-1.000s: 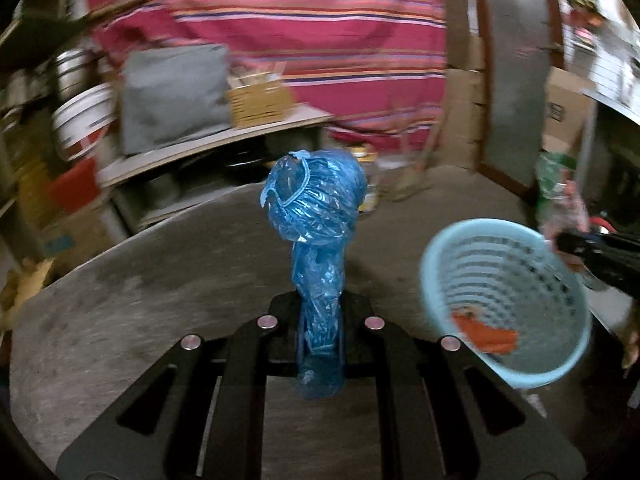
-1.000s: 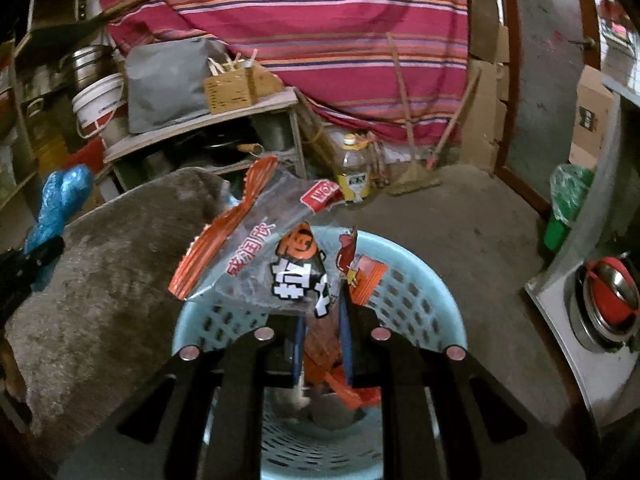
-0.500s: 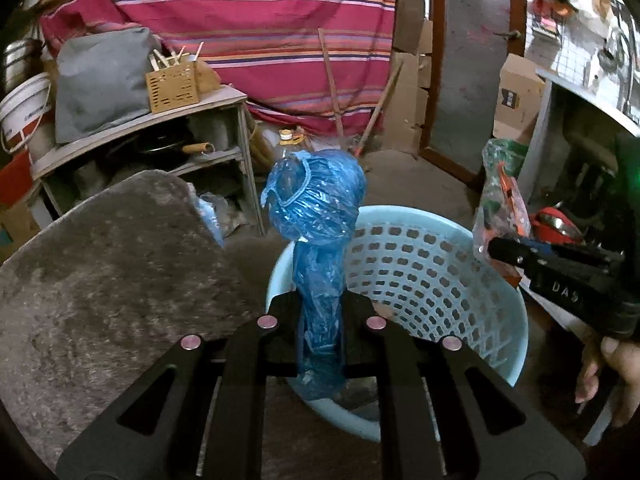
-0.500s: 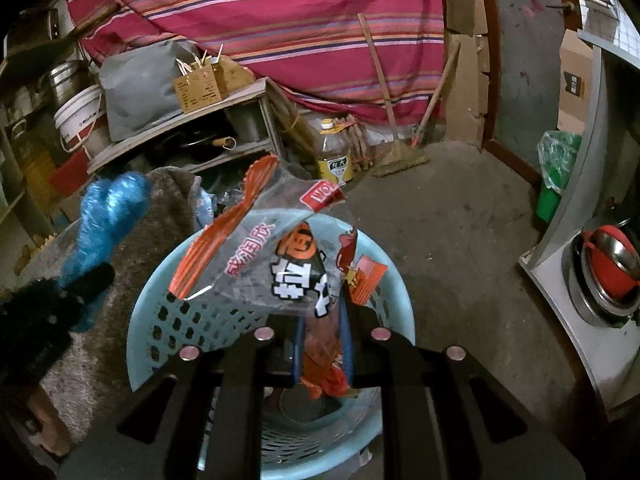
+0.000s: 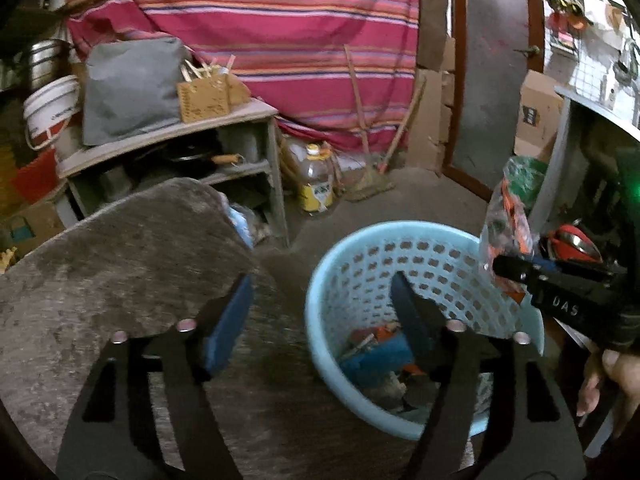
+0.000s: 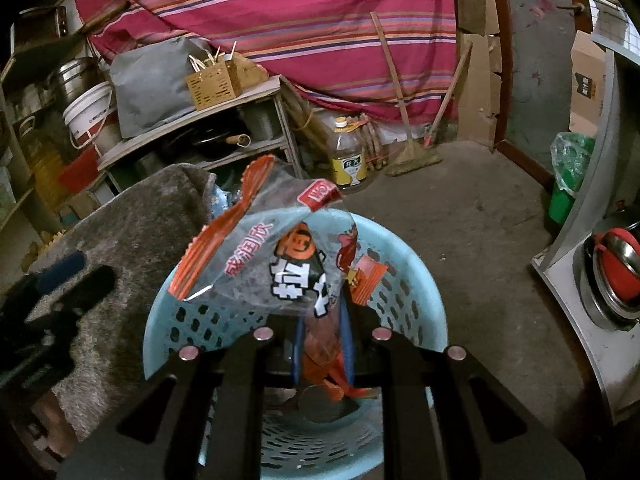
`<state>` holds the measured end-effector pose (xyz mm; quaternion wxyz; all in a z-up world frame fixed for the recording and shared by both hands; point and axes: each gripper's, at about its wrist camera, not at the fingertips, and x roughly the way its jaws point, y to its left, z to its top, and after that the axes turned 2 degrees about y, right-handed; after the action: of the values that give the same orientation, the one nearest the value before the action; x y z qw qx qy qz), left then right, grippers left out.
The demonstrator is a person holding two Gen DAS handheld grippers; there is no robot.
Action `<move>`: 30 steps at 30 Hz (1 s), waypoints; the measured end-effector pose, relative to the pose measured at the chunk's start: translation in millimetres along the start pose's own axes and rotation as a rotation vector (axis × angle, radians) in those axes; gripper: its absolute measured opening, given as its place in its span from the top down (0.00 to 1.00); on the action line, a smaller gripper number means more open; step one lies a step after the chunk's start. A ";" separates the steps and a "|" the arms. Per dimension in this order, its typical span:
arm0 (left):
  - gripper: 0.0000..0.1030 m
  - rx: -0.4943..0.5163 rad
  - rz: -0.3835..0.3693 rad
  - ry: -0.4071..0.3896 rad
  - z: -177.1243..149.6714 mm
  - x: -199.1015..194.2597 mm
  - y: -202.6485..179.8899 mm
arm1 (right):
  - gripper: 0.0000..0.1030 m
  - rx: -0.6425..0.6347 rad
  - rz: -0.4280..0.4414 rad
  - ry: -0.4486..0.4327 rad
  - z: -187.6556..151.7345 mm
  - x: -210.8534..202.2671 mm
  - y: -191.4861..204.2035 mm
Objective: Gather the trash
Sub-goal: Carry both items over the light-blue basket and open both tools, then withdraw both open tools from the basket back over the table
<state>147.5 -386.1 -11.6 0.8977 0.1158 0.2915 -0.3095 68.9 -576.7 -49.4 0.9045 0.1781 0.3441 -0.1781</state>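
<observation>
A light blue perforated basket [image 5: 400, 228] sits beside the grey table, with trash at its bottom. Blue crumpled plastic [image 5: 372, 360] lies inside it among orange scraps. My left gripper [image 5: 320, 292] hovers over the basket's near rim; its jaws are opening and nothing is between them. My right gripper [image 6: 322, 320] is shut on a clear snack wrapper [image 6: 280, 256] with orange edges and black print, held upright above the basket [image 6: 404, 280]. In the left wrist view the right gripper [image 5: 516, 270] and the wrapper [image 5: 506, 216] are at the basket's right rim. A blurred left gripper [image 6: 60, 284] shows at the right wrist view's left edge.
A round grey table [image 5: 120, 260] lies to the basket's left. Behind stand a cluttered wooden shelf [image 5: 172, 136], an oil bottle [image 6: 348, 160], a broom and a striped red cloth. To the right are a green bin [image 6: 568, 176] and a metal counter with a red bowl [image 6: 616, 268].
The left gripper has opened and the blue plastic it held has dropped into the basket. The right gripper still holds the wrapper over the basket.
</observation>
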 end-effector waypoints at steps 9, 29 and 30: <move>0.05 -0.040 0.121 -0.087 -9.3 -49.9 44.5 | 0.35 0.014 -0.010 0.022 0.6 19.0 12.8; 0.05 -0.161 0.296 -0.141 -84.3 -177.7 150.5 | 0.04 -0.148 -0.053 -0.141 -46.7 -60.0 69.7; 0.05 -0.162 0.303 -0.144 -89.8 -181.7 153.6 | 0.04 -0.160 -0.043 -0.154 -51.7 -68.8 76.1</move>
<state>86.6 -142.5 28.6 0.9590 0.0631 0.2295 -0.1536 25.7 -473.6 -23.2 0.9356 0.0835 0.2904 -0.1827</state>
